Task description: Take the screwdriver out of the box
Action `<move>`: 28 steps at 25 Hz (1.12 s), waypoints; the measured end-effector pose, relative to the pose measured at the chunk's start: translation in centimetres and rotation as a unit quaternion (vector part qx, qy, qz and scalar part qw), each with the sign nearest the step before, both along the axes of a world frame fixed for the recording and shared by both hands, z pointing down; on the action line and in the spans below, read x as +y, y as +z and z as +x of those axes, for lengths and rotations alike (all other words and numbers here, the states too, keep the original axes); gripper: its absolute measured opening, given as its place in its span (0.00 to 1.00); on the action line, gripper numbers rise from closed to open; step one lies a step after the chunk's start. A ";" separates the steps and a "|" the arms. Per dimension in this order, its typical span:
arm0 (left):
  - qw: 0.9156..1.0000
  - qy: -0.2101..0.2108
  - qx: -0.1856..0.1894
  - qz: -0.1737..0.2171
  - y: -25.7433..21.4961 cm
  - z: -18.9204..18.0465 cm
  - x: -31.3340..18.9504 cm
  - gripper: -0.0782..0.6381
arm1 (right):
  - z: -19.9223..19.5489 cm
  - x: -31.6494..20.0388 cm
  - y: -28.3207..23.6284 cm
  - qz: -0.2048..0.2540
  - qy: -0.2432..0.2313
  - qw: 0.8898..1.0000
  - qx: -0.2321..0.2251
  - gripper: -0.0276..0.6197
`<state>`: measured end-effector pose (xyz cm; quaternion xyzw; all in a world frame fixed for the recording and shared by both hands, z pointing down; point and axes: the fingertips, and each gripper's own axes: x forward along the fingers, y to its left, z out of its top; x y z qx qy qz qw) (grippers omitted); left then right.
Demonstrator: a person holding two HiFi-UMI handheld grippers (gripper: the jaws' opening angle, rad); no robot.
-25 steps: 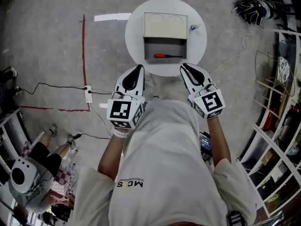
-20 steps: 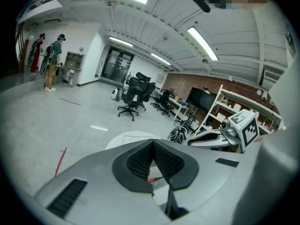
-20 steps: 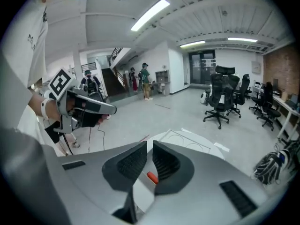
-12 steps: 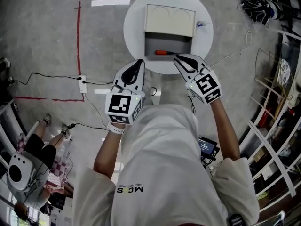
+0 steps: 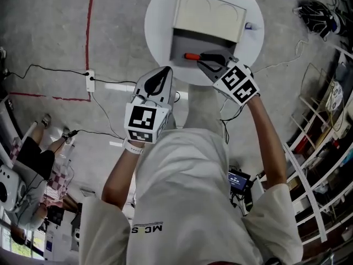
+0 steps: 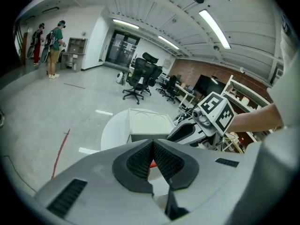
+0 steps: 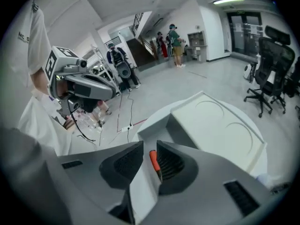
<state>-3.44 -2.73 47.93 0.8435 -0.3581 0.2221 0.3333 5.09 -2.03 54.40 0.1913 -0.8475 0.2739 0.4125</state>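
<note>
A beige box (image 5: 209,12) stands open on a round white table (image 5: 157,32). In the box's grey tray lies the screwdriver (image 5: 192,56), its orange-red handle pointing left. My right gripper (image 5: 205,59) reaches into the tray from the right, over the screwdriver's shaft. In the right gripper view its jaws (image 7: 149,146) are open a little, and the screwdriver's handle (image 7: 153,159) shows in the gap, close to the right pad. My left gripper (image 5: 164,72) hovers at the table's near edge, shut and empty; its tips (image 6: 152,143) meet in the left gripper view.
A small blue item (image 5: 248,25) lies on the table right of the box. On the floor are a power strip (image 5: 89,80) with cables and a red tape line (image 5: 88,26). Shelving (image 5: 325,137) stands at the right, and a seated person (image 5: 27,159) at the left.
My right gripper has moved forward from the table's near edge into the box, over the screwdriver. The left gripper stays near the table's edge.
</note>
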 end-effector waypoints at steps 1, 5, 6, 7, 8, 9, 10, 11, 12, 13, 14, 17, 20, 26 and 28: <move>1.000 -0.009 -0.001 -0.008 0.6 -0.2 0.0 0.11 | -0.2 0.0 0.9 -0.011 -0.014 1.000 0.006 0.23; 0.999 -0.021 -0.003 -0.026 2.2 -0.2 0.2 0.11 | -0.8 0.0 3.9 -0.058 -0.055 0.997 0.022 0.26; 0.999 -0.019 -0.002 -0.028 2.5 0.0 0.3 0.11 | -0.8 0.0 4.5 -0.069 -0.061 0.995 0.024 0.27; 0.999 -0.019 -0.001 -0.030 2.7 0.2 0.5 0.11 | -0.9 0.0 5.0 -0.081 -0.067 0.994 0.026 0.27; 0.999 -0.020 -0.001 -0.032 2.9 0.3 0.6 0.11 | -0.9 0.1 5.5 -0.093 -0.073 0.993 0.028 0.27; 0.999 -0.022 0.000 -0.034 3.1 0.5 0.7 0.11 | -0.9 0.2 6.0 -0.104 -0.078 0.991 0.031 0.27; 0.999 -0.025 0.001 -0.036 3.4 0.6 0.7 0.11 | -0.9 0.2 6.5 -0.114 -0.080 0.990 0.033 0.28; 0.999 -0.030 0.002 -0.039 3.7 0.6 0.8 0.11 | -1.0 0.2 6.9 -0.123 -0.081 0.988 0.036 0.29; 0.999 -0.033 0.003 -0.043 3.9 0.7 0.9 0.11 | -1.0 0.2 7.3 -0.132 -0.083 0.987 0.038 0.29; 0.998 -0.036 0.003 -0.047 4.1 0.7 1.1 0.11 | -1.1 0.4 7.7 -0.141 -0.087 0.985 0.040 0.29; 0.998 -0.039 0.003 -0.050 4.3 0.7 1.1 0.11 | -1.1 0.6 8.1 -0.152 -0.094 0.983 0.042 0.29; 0.997 -0.046 0.006 -0.054 4.5 1.0 1.3 0.11 | -1.1 1.4 9.2 -0.186 -0.118 0.974 0.050 0.29; 0.997 -0.052 0.010 -0.060 4.7 1.0 1.7 0.11 | -1.1 1.5 10.1 -0.199 -0.133 0.969 0.061 0.29; 0.995 -0.061 0.018 -0.072 5.1 0.9 2.7 0.11 | -1.3 1.9 11.1 -0.234 -0.149 0.958 0.070 0.29; 0.995 -0.063 0.020 -0.073 5.2 1.0 2.9 0.11 | -1.1 2.0 11.4 -0.244 -0.151 0.955 0.077 0.29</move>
